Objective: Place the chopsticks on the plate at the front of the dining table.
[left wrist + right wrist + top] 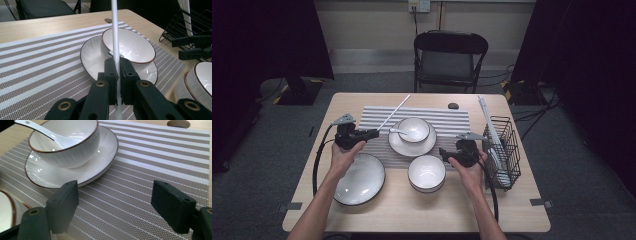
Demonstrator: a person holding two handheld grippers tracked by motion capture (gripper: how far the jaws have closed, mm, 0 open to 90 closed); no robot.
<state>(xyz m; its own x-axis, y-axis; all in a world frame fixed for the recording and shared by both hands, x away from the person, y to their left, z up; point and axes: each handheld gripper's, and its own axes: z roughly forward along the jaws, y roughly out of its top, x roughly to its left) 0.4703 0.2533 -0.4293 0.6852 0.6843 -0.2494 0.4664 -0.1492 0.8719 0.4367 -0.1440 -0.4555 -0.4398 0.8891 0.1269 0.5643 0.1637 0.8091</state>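
The left hand-held gripper (371, 133) is clamping a thin white chopstick (394, 113) between its closed jaws, low on the shaft, so the stick is angling up and away toward one o'clock over the striped placemat (447, 120). In the left gripper view the chopstick (115, 37) is crossing in front of the small bowl (127, 45) that is sitting on a saucer (90, 53) at the mat's centre, with a white spoon (401, 132) resting inside it. To set the stick down well, I judge the hand should be lowering it slowly and level, keeping the long free end clear of the bowl rim — a grip this near the end is leaving plenty of leverage for it to swing or slip. The right hand-held gripper (445, 153) is hovering with its jaws wide apart and nothing between them, at four o'clock from the saucer, beside a second bowl (426, 173). A large plate (360, 179) is lying at seven o'clock on the surface (422, 210). The chopstick's lower tip is running out of frame below the jaws, and the contents of the wire basket (502, 150) at three o'clock — pale utensils, apparently — are proving hard to make out.
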